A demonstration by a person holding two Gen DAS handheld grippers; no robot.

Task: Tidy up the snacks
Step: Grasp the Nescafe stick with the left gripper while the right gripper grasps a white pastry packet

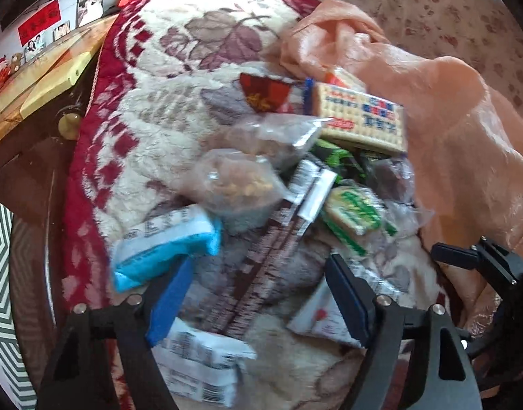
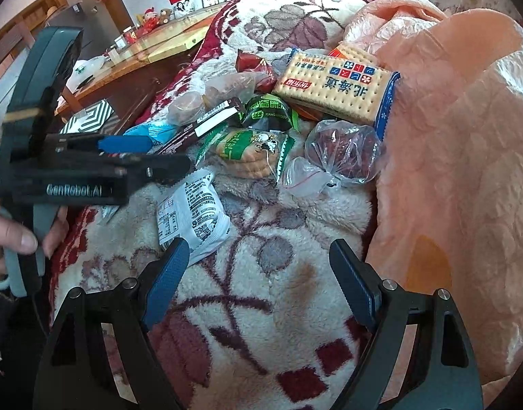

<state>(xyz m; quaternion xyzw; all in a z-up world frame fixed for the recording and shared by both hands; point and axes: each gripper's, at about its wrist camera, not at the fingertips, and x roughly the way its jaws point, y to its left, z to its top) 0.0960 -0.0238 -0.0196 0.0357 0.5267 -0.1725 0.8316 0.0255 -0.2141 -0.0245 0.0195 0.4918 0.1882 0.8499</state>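
Snacks heaped on floral blanket (image 2: 278,273); orange plastic bag (image 2: 449,171) crowds right side. Cracker pack (image 2: 336,85) sits at back. Left tongs (image 1: 261,283) partly open over brown wrapper (image 1: 261,266), pads not pressing. Right tongs (image 2: 258,273) open, empty, beside white packet (image 2: 193,218).

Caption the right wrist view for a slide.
Open right gripper above floral blanket, snacks beside orange plastic bag.

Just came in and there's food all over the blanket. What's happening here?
A person with a gripper in each hand is sorting snacks piled on a floral blanket beside an orange plastic bag. The left gripper hangs open over a brown striped packet. The right gripper is open, holding nothing.
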